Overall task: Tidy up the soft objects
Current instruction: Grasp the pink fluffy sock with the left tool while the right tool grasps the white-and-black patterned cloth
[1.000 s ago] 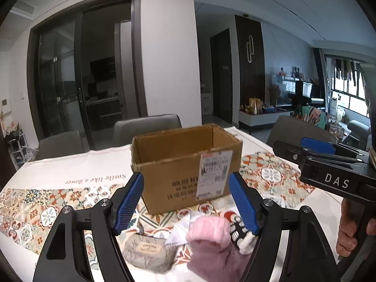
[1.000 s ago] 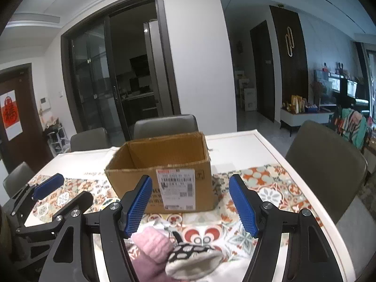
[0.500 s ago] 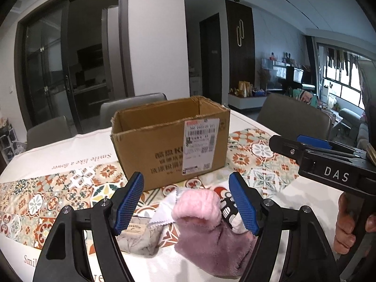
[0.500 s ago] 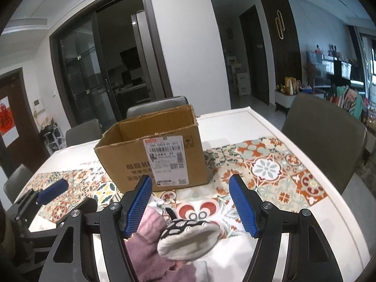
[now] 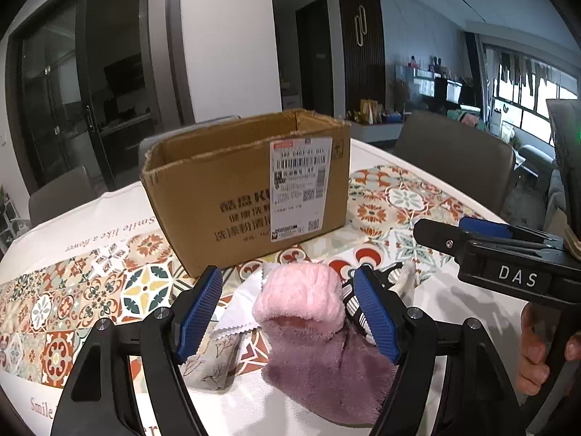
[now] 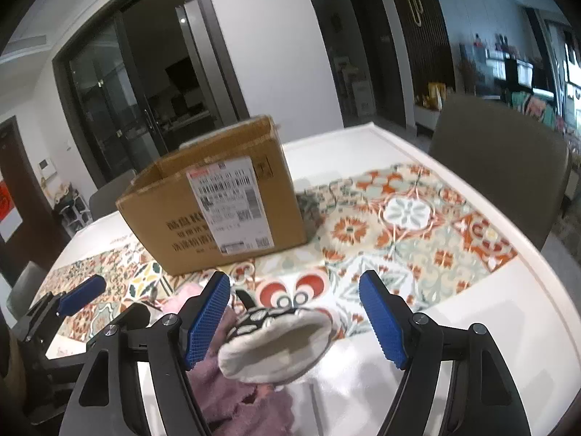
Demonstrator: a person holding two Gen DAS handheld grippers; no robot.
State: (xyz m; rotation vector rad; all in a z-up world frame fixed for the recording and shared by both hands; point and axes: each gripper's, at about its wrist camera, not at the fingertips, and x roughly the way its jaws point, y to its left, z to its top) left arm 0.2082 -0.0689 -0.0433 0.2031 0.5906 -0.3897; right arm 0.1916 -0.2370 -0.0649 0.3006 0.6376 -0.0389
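The task looks to be at its beginning. The soft things lie in a small heap on the worktop (image 5: 454,312), on the patterned cloth, just in front of the cardboard box (image 5: 247,196), and none of them is held. The box stands upright and open at the top; from these views its inside is mostly hidden, so I cannot tell if something is already in it. In the heap I see a pink fluffy sock (image 5: 301,296) on top of a mauve fluffy cloth (image 5: 326,370), a black-and-white patterned sock (image 6: 276,341) with a white lining just beside them, a thin white cloth with a zigzag edge (image 5: 239,301) and a grey printed pouch (image 5: 214,359) partly under the others. The left gripper (image 5: 290,314) has its jaws apart, with the pink sock between them, but the pads do not press on it. The right gripper (image 6: 296,321) also stands with jaws apart; they have just been opening a little wider, and the patterned sock lies between and under them, untouched. In my judgement all of the sorting is left: each soft thing must be gripped, lifted and put into the box.
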